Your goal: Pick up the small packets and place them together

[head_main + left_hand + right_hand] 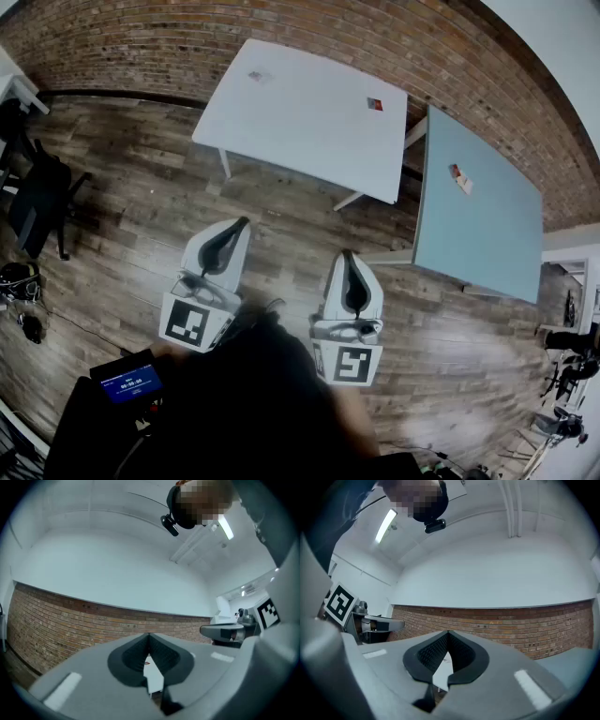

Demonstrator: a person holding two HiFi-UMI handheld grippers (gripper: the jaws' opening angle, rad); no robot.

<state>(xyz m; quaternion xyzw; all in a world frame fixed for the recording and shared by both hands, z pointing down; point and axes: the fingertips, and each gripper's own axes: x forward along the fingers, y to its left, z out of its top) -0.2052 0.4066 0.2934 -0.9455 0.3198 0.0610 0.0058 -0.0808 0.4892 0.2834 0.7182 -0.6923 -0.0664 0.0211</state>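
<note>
The left gripper [240,225] and right gripper [348,255] are held at lower centre above the wooden floor [141,187], each with jaws pressed together on nothing. The task is judged barely begun. A pale packet [258,76] and a red packet [374,104] lie well apart on the white table [300,112] at upper centre. A third packet [459,178], perhaps two overlapping, lies on the blue-grey table [478,234] at right. An approach with opened jaws is called for next.

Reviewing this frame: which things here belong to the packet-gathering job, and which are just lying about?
Belongs to the job: small pale packet and small red packet on the white rectangular table; small red-and-white packet on the blue-grey table; left gripper and right gripper, both shut, empty.
Lying about: black office chair; black box with blue screen.
</note>
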